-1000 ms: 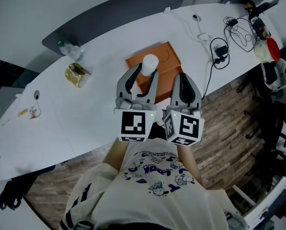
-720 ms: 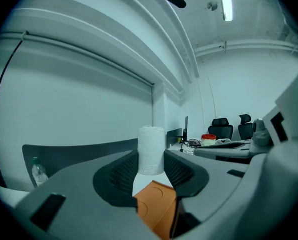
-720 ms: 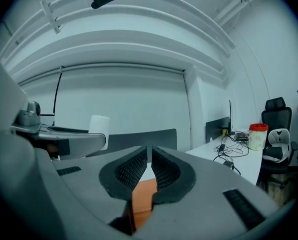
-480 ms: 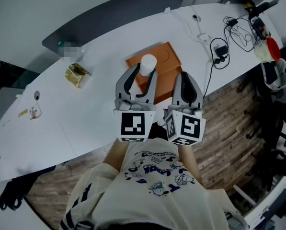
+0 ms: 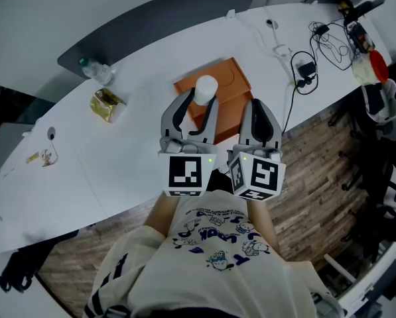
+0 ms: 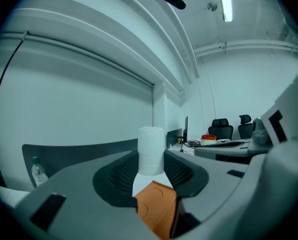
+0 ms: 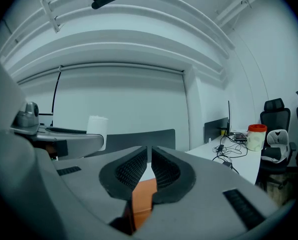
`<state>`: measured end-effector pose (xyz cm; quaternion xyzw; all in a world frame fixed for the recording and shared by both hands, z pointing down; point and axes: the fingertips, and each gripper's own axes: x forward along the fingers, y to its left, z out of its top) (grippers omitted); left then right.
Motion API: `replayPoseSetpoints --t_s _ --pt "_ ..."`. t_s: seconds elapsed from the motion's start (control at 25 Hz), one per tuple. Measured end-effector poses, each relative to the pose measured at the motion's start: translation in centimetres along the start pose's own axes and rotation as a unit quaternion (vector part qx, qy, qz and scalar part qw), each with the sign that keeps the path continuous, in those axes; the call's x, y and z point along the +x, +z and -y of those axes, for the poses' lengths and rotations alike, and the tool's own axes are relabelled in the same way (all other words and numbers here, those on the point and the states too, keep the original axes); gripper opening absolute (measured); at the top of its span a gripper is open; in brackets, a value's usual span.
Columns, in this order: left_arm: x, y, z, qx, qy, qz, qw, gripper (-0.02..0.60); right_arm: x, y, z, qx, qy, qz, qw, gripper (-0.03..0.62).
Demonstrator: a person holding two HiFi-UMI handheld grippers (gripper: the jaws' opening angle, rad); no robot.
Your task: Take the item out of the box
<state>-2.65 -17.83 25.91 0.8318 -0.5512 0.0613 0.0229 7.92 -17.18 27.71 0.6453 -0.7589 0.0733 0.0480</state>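
Two handheld grippers reach out side by side over a curved white table (image 5: 118,158) in the head view, each with a marker cube at its rear. The left gripper (image 5: 198,106) has its fingers clamped on a white roll (image 5: 206,85), which stands upright between them, lifted clear of the orange box (image 5: 232,79). That box lies flat on the table directly under and just past the roll, toward one o'clock of it. The right gripper (image 5: 255,108) sits at three o'clock of the left one, its fingers drawn together with nothing in them, over the near edge of the box. A clear bottle (image 5: 95,70) stands at ten o'clock of the box, well apart, and a yellow packet (image 5: 107,103) lies near it at nine o'clock. Black cables (image 5: 307,68) sprawl at three o'clock, and a red-lidded jar (image 5: 368,70) stands farther the same way. In the left gripper view the roll fills the gap at centre, both ribbed pads pressing its sides, while the box shows at six o'clock below it and the bottle at eight o'clock. In the right gripper view the fingers meet with only a thin slit between them; the box shows at six o'clock, the roll at ten o'clock, the jar and an office chair (image 7: 274,119) at three o'clock.
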Motion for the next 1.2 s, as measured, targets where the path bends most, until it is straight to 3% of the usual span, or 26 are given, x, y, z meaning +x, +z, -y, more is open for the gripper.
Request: replayPoseSetpoints --t_s 1.2 --pt "0.1 0.6 1.0 0.002 -0.004 0.008 1.0000 0.172 -0.2 0.1 0.5 0.000 -0.003 0.000 1.000 0.048"
